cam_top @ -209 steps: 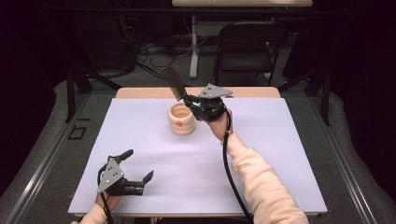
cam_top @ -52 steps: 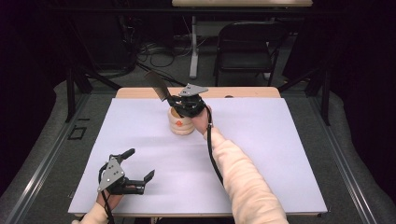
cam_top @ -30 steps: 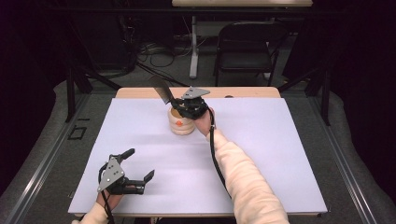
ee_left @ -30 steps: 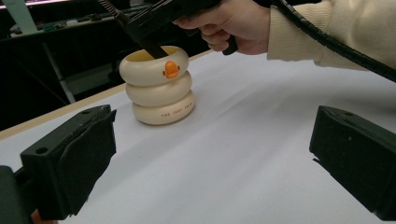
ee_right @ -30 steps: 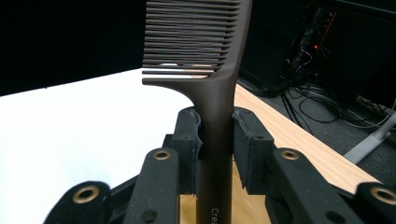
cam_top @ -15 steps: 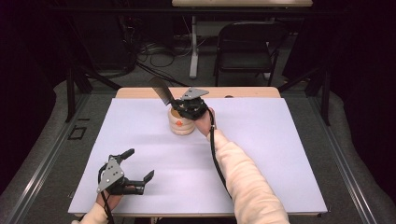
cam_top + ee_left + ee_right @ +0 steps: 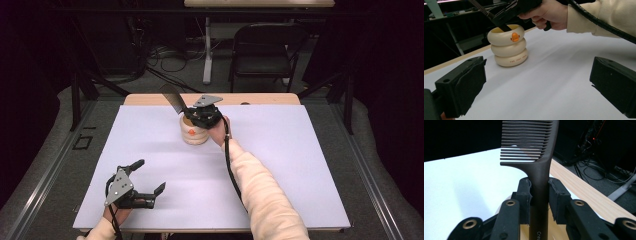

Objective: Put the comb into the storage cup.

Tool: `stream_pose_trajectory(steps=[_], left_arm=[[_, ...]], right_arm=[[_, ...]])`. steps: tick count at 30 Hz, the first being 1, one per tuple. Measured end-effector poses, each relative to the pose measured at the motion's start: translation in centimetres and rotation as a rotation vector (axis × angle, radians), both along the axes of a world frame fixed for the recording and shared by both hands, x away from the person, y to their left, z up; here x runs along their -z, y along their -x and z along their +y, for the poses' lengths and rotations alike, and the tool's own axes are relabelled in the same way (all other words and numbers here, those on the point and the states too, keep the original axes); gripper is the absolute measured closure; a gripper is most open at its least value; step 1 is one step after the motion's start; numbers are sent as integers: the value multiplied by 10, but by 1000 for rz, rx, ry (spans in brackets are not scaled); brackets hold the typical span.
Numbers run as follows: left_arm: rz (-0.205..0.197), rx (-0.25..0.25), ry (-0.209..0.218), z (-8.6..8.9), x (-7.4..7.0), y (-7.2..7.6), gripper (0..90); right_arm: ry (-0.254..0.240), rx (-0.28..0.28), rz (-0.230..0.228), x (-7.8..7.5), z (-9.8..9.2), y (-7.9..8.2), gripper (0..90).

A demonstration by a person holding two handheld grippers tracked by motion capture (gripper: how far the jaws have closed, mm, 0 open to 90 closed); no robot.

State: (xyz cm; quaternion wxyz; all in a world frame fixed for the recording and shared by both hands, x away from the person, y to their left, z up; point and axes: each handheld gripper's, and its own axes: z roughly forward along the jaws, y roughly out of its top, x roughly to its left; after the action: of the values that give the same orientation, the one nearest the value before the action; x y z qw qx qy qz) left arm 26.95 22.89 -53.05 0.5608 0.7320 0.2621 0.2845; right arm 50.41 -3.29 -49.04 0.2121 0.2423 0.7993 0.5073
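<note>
A cream cup point(image 7: 194, 134) shaped like three stacked rings, with an orange mark, stands at the back middle of the white table point(image 7: 280, 165). My right gripper point(image 7: 187, 112) hangs just over its mouth, shut on a dark comb point(image 7: 172, 97). The comb's teeth point up and to the back left. In the right gripper view the pads point(image 7: 556, 197) press the comb point(image 7: 540, 170) at its handle. In the left gripper view the handle's lower end point(image 7: 503, 27) dips into the cup point(image 7: 509, 48). My left gripper point(image 7: 149, 176) rests at the front left, open, with nothing between its jaws.
A strip of bare wood point(image 7: 265, 99) runs along the table's far edge. Behind it stand a black chair point(image 7: 265, 50) and loose cables on the floor. A sleeved forearm point(image 7: 260, 185) crosses the table's middle from the front.
Since the earliest frame my right gripper has carried the comb leftward from beside the cup to over its mouth. Over the last second nothing has moved.
</note>
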Motion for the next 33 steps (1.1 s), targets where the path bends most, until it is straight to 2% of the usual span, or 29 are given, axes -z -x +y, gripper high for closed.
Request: stream_pose_trajectory(steps=[18,33], left_arm=[[2,-3,-1,1,0,0,4],[7,-4,0,0,0,0,4]], right_arm=[[27,1,41,5,2,-2,721],[31,1,73,10,1,-5,720]])
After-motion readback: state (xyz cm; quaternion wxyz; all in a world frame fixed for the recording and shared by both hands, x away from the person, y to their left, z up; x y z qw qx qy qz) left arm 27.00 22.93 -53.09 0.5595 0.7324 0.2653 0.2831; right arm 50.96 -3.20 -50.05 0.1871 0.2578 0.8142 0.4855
